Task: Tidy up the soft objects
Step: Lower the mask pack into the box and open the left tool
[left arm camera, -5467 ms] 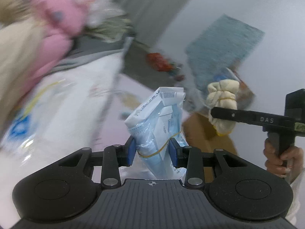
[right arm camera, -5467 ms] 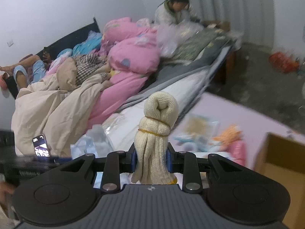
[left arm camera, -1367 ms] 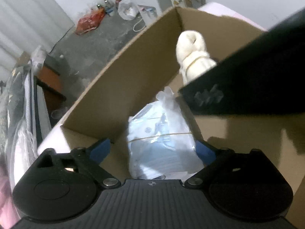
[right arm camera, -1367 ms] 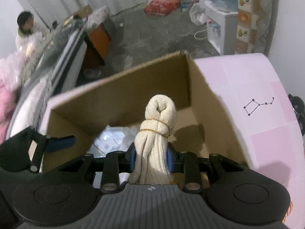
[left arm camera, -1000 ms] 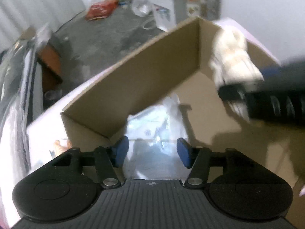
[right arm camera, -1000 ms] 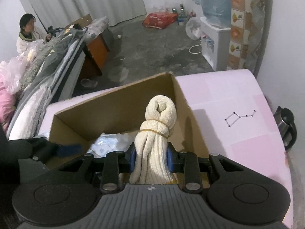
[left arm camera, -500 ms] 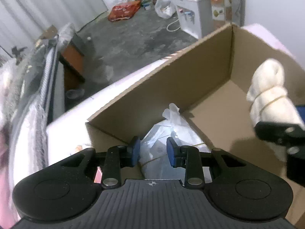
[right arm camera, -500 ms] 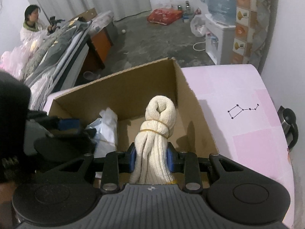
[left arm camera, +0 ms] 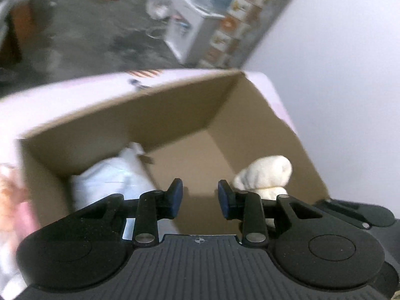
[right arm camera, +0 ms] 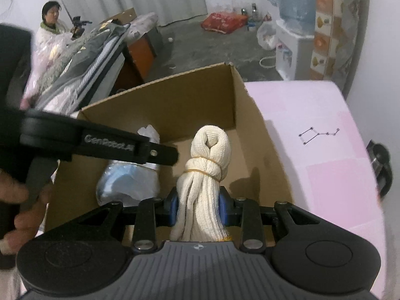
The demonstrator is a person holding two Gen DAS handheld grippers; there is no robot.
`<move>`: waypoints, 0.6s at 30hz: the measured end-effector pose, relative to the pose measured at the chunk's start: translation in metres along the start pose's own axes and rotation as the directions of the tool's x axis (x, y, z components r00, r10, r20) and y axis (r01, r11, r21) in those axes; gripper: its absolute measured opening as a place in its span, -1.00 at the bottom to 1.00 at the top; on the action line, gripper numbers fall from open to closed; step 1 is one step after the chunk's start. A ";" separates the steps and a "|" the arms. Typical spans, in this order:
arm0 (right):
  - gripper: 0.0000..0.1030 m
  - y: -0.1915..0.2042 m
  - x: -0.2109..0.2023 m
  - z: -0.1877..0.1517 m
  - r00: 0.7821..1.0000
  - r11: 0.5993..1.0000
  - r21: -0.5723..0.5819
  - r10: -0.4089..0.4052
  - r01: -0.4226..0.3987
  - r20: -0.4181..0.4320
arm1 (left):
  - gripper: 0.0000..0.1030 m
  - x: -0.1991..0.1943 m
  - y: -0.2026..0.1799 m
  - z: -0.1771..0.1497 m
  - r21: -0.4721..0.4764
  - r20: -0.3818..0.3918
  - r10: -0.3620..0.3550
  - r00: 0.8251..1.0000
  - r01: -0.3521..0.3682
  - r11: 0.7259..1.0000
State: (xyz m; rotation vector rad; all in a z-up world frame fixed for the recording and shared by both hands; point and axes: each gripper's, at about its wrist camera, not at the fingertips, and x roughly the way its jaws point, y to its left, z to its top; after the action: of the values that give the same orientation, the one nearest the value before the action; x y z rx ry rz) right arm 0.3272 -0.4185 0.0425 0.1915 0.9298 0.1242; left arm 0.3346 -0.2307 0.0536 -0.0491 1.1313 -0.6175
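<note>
Black ribbed gripper body (right arm camera: pixel 198 210), blue-padded fingers (right arm camera: pixel 223 211), silver screws — side marking prob. "GenRobot.AI".

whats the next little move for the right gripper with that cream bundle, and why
Probably lower a bit more and open. The right gripper is shut on the cream knit bundle, which hangs over bare floor of the cardboard box, beside the plastic packet already lying inside. The left gripper holds nothing.

**Two wrist fisheyes, both angled down into one box**

Left wrist: close above cardboard box (left arm camera: pixel 175 115), facing its far corner at 1 o'clock; heavy blur. Right wrist: close above same box (right arm camera: pixel 175 100), slightly further back, far corner at 12, room floor beyond. Shared: box interior, pink surface (right arm camera: pixel 325 150).
</note>
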 end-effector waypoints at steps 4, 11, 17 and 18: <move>-0.92 0.002 -0.001 0.001 1.000 1.000 0.000 -0.001 0.001 0.005 | -0.43 0.028 0.003 -0.001 -0.041 -0.097 0.092 0.991 -0.096 0.995; -0.92 0.006 0.007 0.004 1.000 1.000 -0.011 -0.002 0.002 -0.003 | -0.80 0.047 -0.011 -0.004 0.080 -0.119 0.333 0.935 -0.325 0.942; -0.92 0.012 0.017 0.008 0.999 1.000 -0.009 0.023 -0.023 -0.031 | -0.23 0.033 -0.013 -0.006 0.045 -0.072 0.265 0.962 -0.263 0.964; -0.92 0.014 0.017 0.009 0.999 1.000 -0.008 0.025 -0.025 -0.032 | -0.21 0.024 -0.010 -0.006 0.027 -0.053 0.240 0.969 -0.239 0.971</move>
State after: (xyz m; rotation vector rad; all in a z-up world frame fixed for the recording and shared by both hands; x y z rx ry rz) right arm 0.3444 -0.4030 0.0369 0.1936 0.9589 0.1549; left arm 0.3318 -0.2491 0.0343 0.1222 1.1640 -0.4165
